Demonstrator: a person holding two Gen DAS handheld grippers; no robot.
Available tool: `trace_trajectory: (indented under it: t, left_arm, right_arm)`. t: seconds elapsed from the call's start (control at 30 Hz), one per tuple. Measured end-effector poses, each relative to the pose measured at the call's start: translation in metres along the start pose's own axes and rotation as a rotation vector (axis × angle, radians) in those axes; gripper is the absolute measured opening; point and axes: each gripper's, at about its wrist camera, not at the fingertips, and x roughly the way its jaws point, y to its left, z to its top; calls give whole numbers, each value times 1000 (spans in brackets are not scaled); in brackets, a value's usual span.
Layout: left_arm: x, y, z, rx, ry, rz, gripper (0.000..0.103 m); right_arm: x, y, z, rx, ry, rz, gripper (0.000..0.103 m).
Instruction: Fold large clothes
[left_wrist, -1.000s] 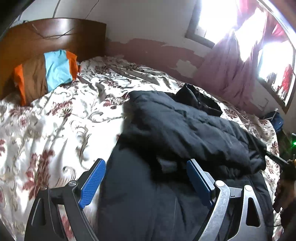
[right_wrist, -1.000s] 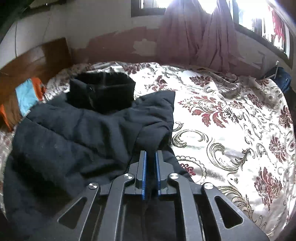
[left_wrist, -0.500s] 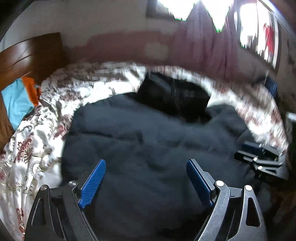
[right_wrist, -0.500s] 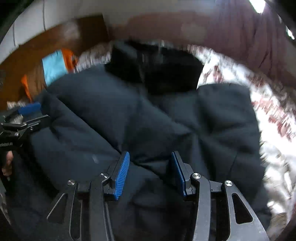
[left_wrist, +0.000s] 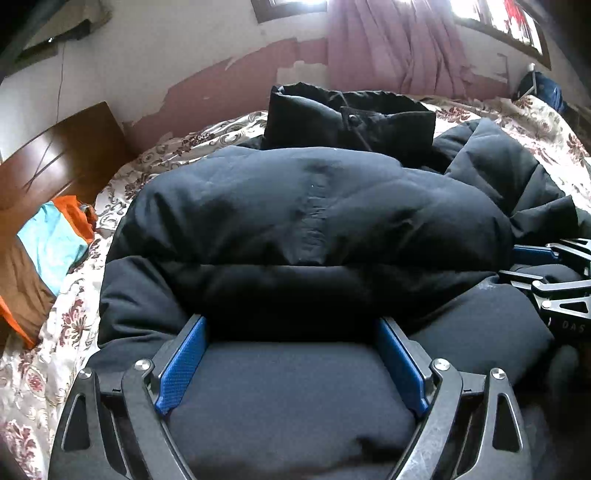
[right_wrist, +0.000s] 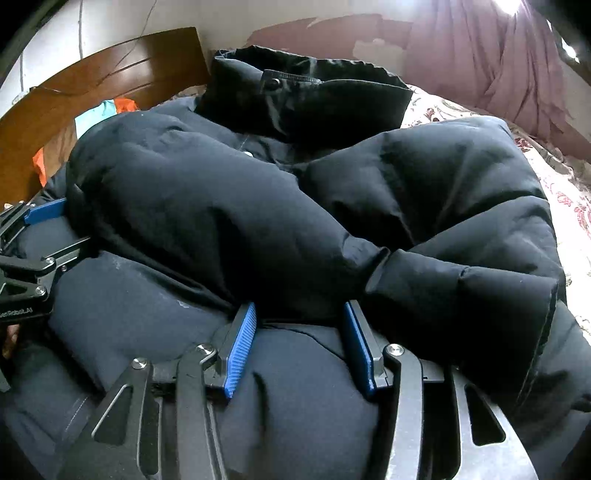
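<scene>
A large dark navy padded jacket (left_wrist: 317, 214) lies on the bed, both sleeves folded across its front, black collar (left_wrist: 347, 118) at the far end. My left gripper (left_wrist: 291, 332) is open, low over the jacket's near part, jaws wide and empty. My right gripper (right_wrist: 299, 317) is open, jaws partly apart over the jacket (right_wrist: 221, 206) just below the crossed sleeve cuffs (right_wrist: 376, 269), holding nothing. The right gripper also shows at the right edge of the left wrist view (left_wrist: 554, 280); the left gripper shows at the left edge of the right wrist view (right_wrist: 33, 243).
The bed has a cream floral cover (left_wrist: 44, 354). An orange, blue and brown pillow (left_wrist: 40, 258) lies by the wooden headboard (left_wrist: 55, 158). A pink curtain (left_wrist: 391, 48) hangs under the window on the far wall. A dark bag (left_wrist: 543, 88) sits far right.
The right gripper has opened and let go of the sleeve, which now lies folded across the jacket. Both grippers have swung to face the jacket from its near end.
</scene>
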Motion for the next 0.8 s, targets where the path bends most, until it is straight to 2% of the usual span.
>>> trace_trajectory:
  t: [0.2,0.27,0.3,0.4,0.43,0.57,0.63,0.7,0.77,0.8]
  left_arm:
    - [-7,2,-7,-5,-58,-4,90]
    - [-15,4,-8,-10,-75,-14,91]
    - [-22,8,-7,-28,-62,-32,90]
    - [-50,24,-7,-110,6,-100,90]
    - [-61,30,-8,-134,26,-131,91]
    - [-103,44,-22,-229,169,-261,91]
    - [-122,48,-35,-287,246,-305,91]
    - [-146,49,-50,-360,329,-320,91]
    - [-167,46,-64,-400,406,-311,92]
    - [-181,43,-71,-408,470,-303,92]
  right_arm:
    - [-13,-5,-1,38,-40,8,47]
    - [-34,-4,-2,74,-31,-23,49]
    - [-49,-4,-3,88,-32,3,52]
    - [-95,-3,-13,119,-22,39,72]
    - [-111,-2,-16,125,-14,43,76]
    - [-168,-2,-37,152,86,52,78]
    - [-188,-5,-51,191,178,62,84]
    - [-208,-8,-66,257,286,102,85]
    - [-230,-8,-81,313,350,162,85]
    - [-239,-6,-88,330,376,185,85]
